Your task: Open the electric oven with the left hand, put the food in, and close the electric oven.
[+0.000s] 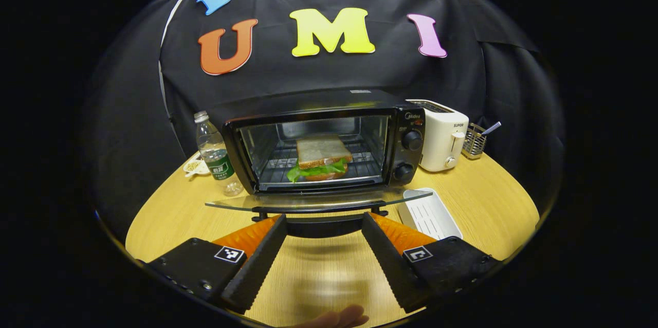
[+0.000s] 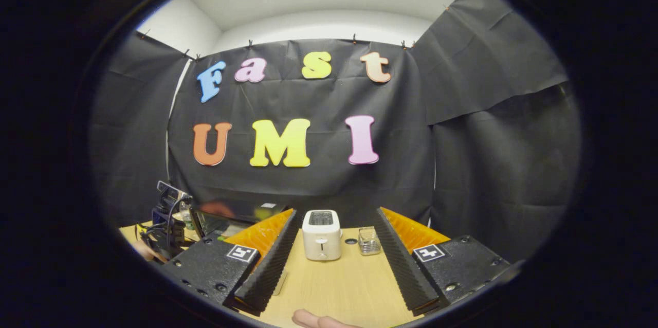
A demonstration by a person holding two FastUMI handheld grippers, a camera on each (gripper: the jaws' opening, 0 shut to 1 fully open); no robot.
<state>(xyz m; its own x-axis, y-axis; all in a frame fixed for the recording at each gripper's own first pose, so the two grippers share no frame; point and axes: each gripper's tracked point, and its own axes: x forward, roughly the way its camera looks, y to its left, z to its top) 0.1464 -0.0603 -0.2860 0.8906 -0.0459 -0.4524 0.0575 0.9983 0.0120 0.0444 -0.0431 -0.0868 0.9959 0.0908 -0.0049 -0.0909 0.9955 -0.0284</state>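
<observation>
Left gripper view gives us the electric oven on the wooden table, its glass door swung down flat; the sandwich sits on the rack inside; our left gripper has its fingers spread wide, the door handle between them, neither finger touching it. Right gripper view — our right gripper spread apart, gripping nothing, aimed at a white toaster and a wire basket beside it.

I am working in a recording booth staged as a kitchen: black cloth is hanging around a wooden table that is carrying an electric oven, a white toaster and a water bottle.
</observation>
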